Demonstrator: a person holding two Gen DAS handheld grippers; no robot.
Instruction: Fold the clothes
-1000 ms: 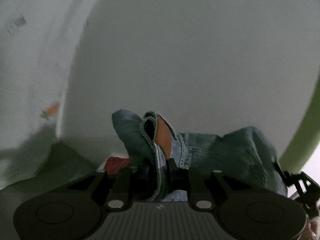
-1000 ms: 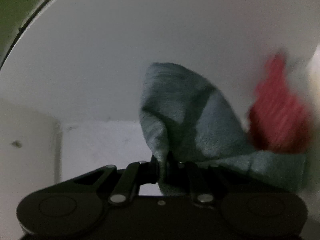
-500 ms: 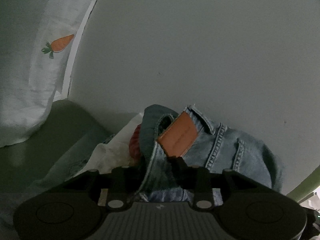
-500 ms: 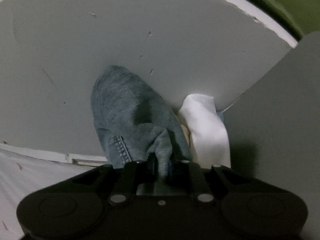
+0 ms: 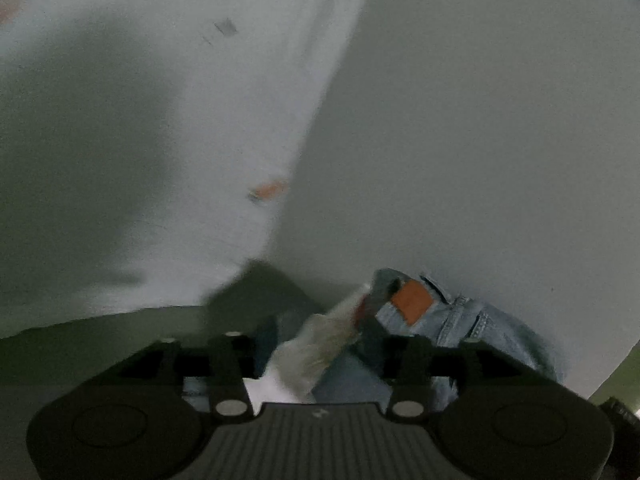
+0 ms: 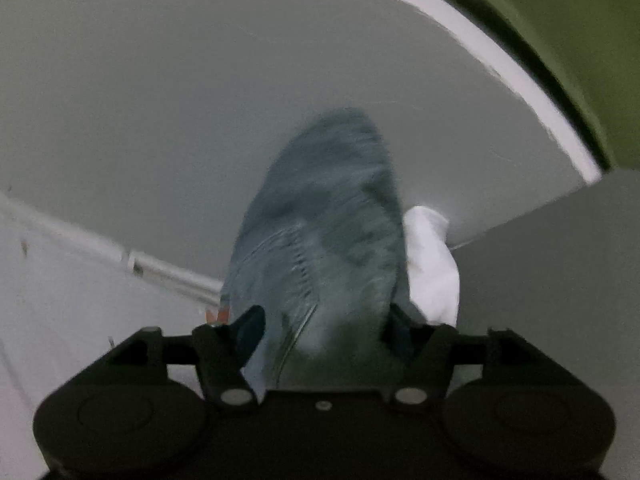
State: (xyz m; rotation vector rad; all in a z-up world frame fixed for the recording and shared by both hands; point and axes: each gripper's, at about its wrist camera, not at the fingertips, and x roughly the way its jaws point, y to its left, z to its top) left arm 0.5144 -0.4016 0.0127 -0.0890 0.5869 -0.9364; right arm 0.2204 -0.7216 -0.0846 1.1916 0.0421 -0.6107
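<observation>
Left wrist view is mostly a pale wall on the right and a white cloth with a small orange print hanging on the left, both blurred. Low in the frame, the jeans lie bunched ahead of the left gripper, their waistband with its orange-brown patch up and to the right of the gap. The fingers stand spread apart; between them sit a blurred white garment and a fold of denim, and whether either finger presses on the fabric cannot be told. A streak of red shows at the edge of the white garment, too blurred to name.

Right wrist view shows the same pale wall, a white strip and a green surface at upper right, and a grey panel at right. The jeans rise as a tall blurred mound straight ahead of the right gripper, filling the gap between its spread fingers; denim lies against both inner sides. A white garment sits just right of the jeans, touching them, behind the right finger.
</observation>
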